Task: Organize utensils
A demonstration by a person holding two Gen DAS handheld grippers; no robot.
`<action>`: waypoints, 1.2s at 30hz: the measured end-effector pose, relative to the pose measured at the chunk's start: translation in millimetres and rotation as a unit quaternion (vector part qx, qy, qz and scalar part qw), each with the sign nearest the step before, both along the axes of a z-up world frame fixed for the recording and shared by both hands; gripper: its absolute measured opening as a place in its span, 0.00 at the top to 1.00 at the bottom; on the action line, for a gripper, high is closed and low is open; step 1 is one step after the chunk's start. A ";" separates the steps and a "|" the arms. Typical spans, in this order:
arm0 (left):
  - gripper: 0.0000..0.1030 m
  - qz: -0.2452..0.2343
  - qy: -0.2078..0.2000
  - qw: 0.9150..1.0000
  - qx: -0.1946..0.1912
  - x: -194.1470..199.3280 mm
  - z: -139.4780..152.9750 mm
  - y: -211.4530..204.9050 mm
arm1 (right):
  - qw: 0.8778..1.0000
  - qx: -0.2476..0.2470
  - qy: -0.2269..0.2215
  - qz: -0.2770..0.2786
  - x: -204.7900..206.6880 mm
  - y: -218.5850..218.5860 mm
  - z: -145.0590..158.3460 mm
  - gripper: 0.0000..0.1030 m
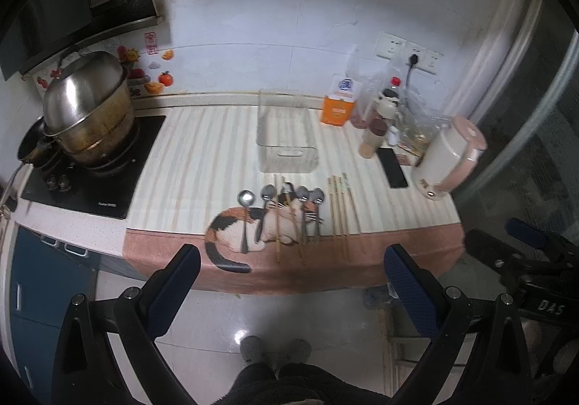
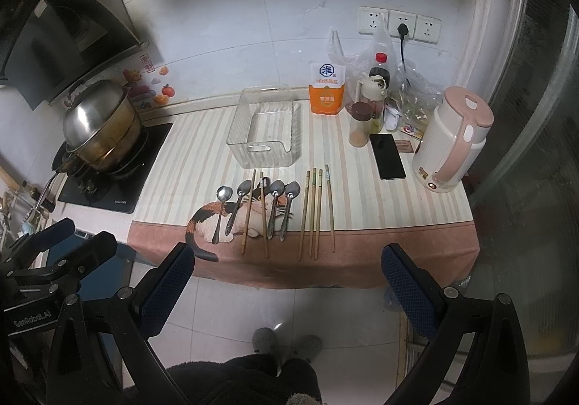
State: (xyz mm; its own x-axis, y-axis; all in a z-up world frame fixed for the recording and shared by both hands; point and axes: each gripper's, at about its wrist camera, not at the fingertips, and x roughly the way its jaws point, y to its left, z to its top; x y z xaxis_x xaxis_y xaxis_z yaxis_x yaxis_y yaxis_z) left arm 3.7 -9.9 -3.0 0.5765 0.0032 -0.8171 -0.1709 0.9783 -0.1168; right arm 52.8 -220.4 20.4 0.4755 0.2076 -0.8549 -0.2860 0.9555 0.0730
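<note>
Several metal spoons (image 2: 275, 207) and several wooden chopsticks (image 2: 314, 211) lie in a row on a striped cat-print cloth (image 2: 202, 159) on the counter; they also show in the left wrist view: spoons (image 1: 266, 213), chopsticks (image 1: 340, 213). A clear plastic bin (image 2: 266, 132) stands empty behind them, also in the left wrist view (image 1: 286, 132). My left gripper (image 1: 291, 256) and my right gripper (image 2: 287, 255) are both open and empty, held back from the counter's front edge above the floor. Each shows at the other view's edge.
A steel pot (image 2: 99, 126) sits on the black stove (image 2: 119, 166) at the left. A pink-white kettle (image 2: 454, 141), a black phone (image 2: 386, 156), a spice jar (image 2: 360, 124), an orange salt bag (image 2: 325, 92), bottles and bags crowd the right back. My feet (image 2: 286, 343) stand on the tiled floor.
</note>
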 end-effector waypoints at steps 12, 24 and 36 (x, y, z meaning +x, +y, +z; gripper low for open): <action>0.00 0.117 0.018 0.982 0.144 59.9 -75.6 36.7 | 0.997 -0.024 0.004 -0.072 79.6 -17.0 -97.9 0.02; 0.47 0.003 0.213 0.977 0.027 163.3 -253.6 11.1 | 0.986 -0.036 0.131 -0.095 156.2 -23.8 -241.2 0.63; 0.95 -0.051 0.267 0.962 0.007 217.3 -316.0 3.1 | 0.967 -0.043 0.208 -0.140 218.6 -27.2 -319.9 0.63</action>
State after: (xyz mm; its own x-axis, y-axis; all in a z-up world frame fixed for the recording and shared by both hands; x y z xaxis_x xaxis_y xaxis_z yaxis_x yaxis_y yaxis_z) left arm 221.0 -6.8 -319.0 0.0728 -0.0179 -0.9972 -0.1067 0.9940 -0.0256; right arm 271.5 -247.6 -299.5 0.1133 0.0397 -0.9928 0.0221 0.9989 0.0425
